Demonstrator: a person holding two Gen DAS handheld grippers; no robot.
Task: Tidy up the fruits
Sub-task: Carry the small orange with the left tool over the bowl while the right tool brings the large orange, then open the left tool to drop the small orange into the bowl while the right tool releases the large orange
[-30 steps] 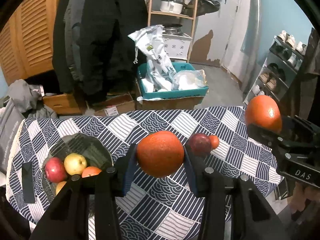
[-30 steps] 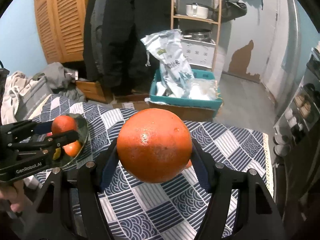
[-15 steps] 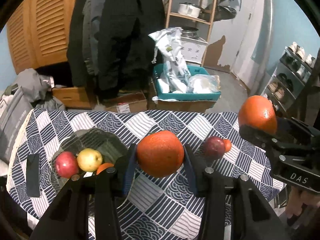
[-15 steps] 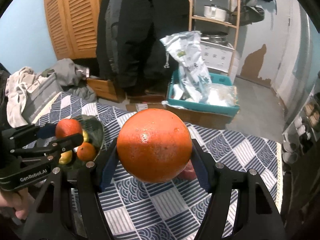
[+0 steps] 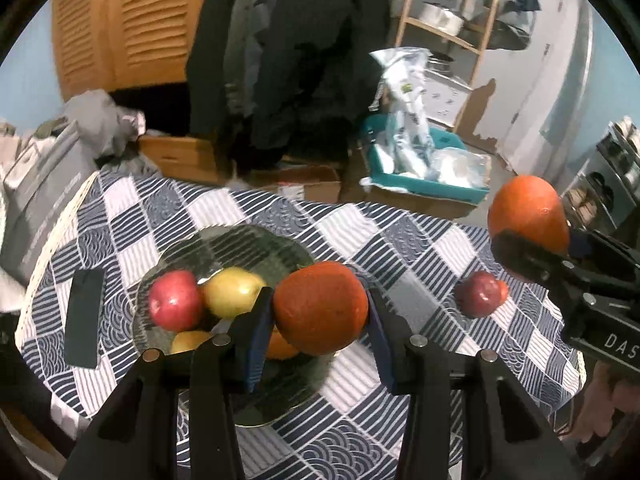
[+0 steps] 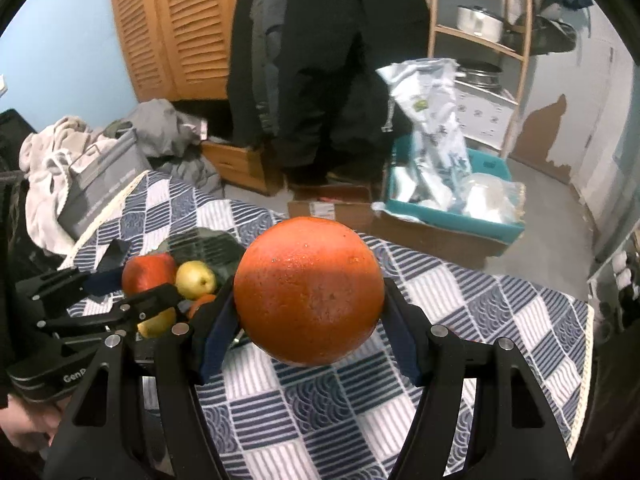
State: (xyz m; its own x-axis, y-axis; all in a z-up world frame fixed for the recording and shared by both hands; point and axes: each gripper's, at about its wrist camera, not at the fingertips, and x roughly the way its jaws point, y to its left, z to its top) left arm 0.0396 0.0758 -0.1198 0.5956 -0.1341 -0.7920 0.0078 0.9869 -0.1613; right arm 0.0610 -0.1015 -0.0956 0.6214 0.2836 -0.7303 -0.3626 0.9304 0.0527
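Note:
My left gripper is shut on an orange and holds it over the near right rim of a dark glass bowl. The bowl holds a red apple, a yellow pear and other yellow and orange fruit partly hidden behind my fingers. My right gripper is shut on a second, larger orange, held above the table to the right; it also shows in the left wrist view. A dark red apple with a small orange fruit behind it lies on the cloth.
The table has a blue and white patterned cloth. A flat black object lies left of the bowl. Beyond the far edge are cardboard boxes, a teal bin with bags, hanging coats and a wooden shelf.
Both grippers have swung left with their oranges. The bowl has come closer and nearer the middle of the left view; my left orange now hangs over its rim.

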